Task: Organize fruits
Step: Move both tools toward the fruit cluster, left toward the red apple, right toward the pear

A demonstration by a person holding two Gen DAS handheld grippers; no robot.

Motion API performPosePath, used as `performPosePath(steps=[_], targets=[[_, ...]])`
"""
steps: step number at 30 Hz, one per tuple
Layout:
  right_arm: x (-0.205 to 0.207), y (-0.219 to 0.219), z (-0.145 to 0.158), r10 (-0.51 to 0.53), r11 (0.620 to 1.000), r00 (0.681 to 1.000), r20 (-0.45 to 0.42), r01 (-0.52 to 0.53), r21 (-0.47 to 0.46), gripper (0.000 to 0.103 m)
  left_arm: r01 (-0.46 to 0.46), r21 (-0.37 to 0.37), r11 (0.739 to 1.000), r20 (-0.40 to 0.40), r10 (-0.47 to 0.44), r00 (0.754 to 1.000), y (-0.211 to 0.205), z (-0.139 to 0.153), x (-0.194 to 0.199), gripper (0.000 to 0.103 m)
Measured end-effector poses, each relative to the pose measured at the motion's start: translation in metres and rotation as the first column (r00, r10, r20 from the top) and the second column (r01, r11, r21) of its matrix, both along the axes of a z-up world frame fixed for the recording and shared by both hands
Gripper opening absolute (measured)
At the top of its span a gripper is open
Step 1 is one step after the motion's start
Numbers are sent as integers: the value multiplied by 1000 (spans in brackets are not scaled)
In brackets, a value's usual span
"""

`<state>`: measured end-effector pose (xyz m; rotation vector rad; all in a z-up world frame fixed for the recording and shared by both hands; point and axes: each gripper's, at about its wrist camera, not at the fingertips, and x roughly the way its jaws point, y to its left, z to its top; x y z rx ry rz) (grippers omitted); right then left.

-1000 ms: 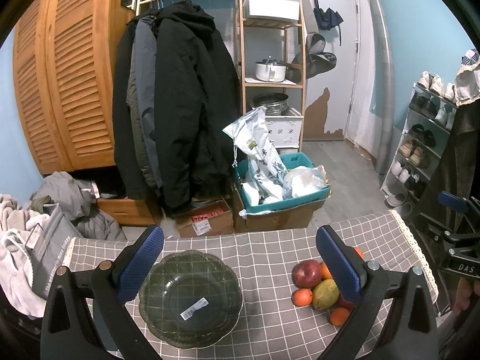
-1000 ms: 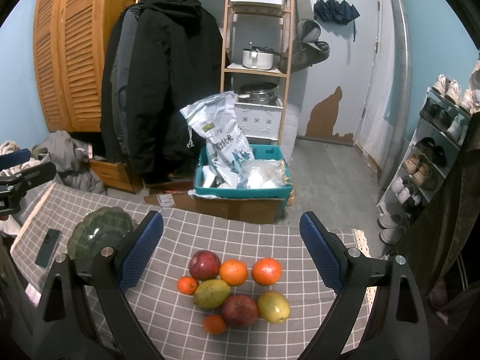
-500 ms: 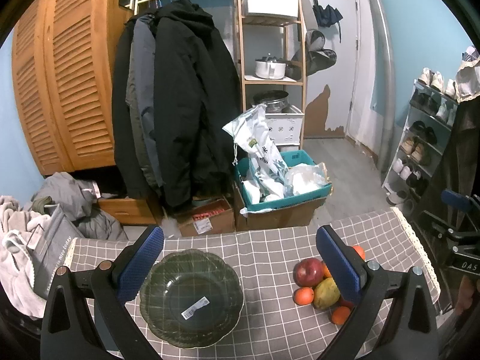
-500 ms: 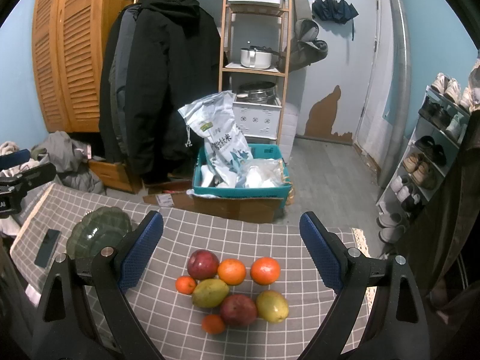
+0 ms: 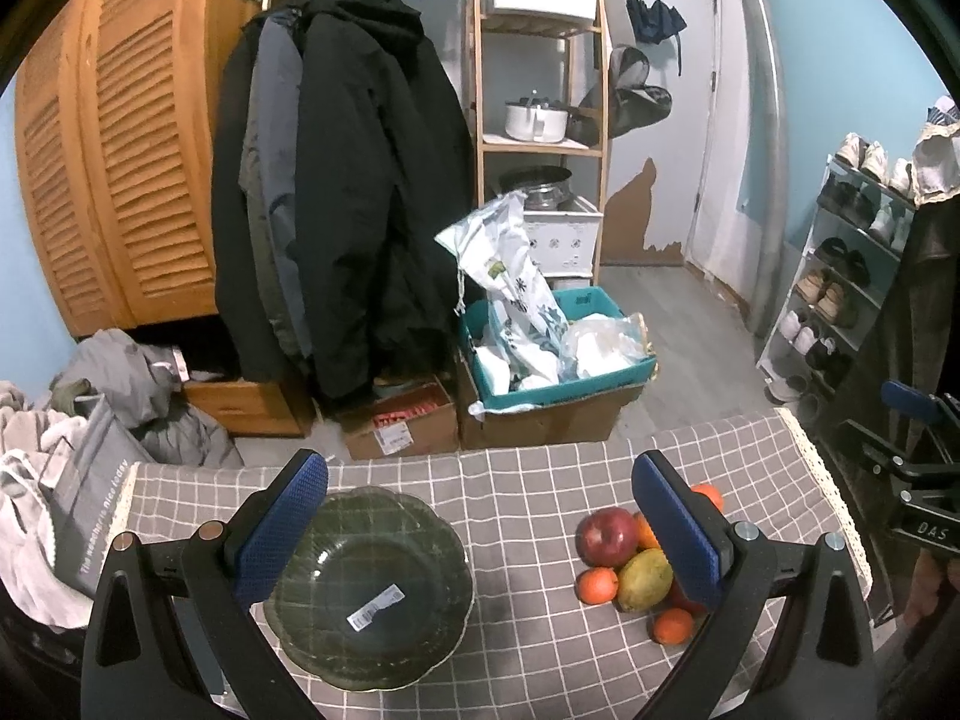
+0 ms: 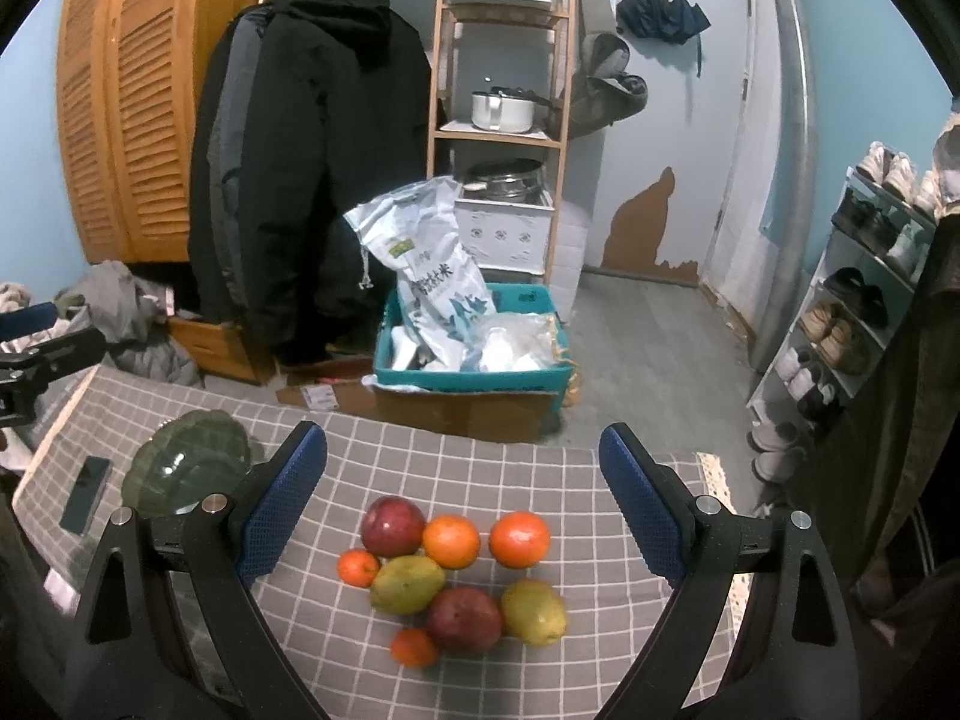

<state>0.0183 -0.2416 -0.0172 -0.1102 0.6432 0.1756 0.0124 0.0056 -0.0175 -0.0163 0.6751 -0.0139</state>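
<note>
Right wrist view: right gripper (image 6: 462, 498) with jaws wide, hovering over clustered fruits (image 6: 456, 576) on checked counter (image 6: 540, 468). Left wrist view: left gripper (image 5: 477, 525) likewise wide above empty green glass bowl (image 5: 369, 585) (fruits off to its right). Likely risk: round pieces touching, so nudging one could send neighbours rolling off the counter edge.

Cloth, glass and textured pads

The table (image 6: 540, 678) wore matt grey checked cloth; the green dish (image 5: 366, 588) looked glossy glass with a paper label. Gripper fingers (image 6: 282, 510) carried rough, dimpled blue pads on matt black plastic. The apple (image 6: 393, 525) shone smooth.
</note>
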Motion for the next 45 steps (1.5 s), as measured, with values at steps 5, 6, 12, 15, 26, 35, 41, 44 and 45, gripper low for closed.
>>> performPosePath(steps=[5,6,12,15,26,35,41,44,45], targets=[[9,-14,-11,-32,999,999,-30,32,3,90,17,-17,1000,-44,-18,999,-8,-11,11,102],[10,-17,-13,-40,999,999,-37,40,4,90,21,-15,1000,-49,-22,999,-11,-13,13,102],[20,-31,-29,-75,997,994,-83,75,0,90,40,-5,999,-89,-40,995,-23,-26,22,102],[24,-35,-40,-74,997,989,-129,74,-5,90,51,-16,999,-122,-52,991,-28,-35,27,102],[33,-44,-72,-80,997,970,-231,76,-25,90,83,10,997,-229,-78,970,-48,-70,44,102],[44,-56,-105,-102,995,946,-308,93,-43,90,108,-1,994,-293,-104,950,-56,-95,54,102],[52,-66,-138,-116,993,912,-393,101,-59,85,125,29,992,-352,-106,930,-64,-121,65,102],[54,-71,-150,-119,993,899,-422,103,-60,85,123,41,992,-377,-99,921,-64,-133,69,102],[56,-73,-155,-126,992,891,-436,107,-67,85,123,43,991,-384,-97,918,-64,-137,70,102]])
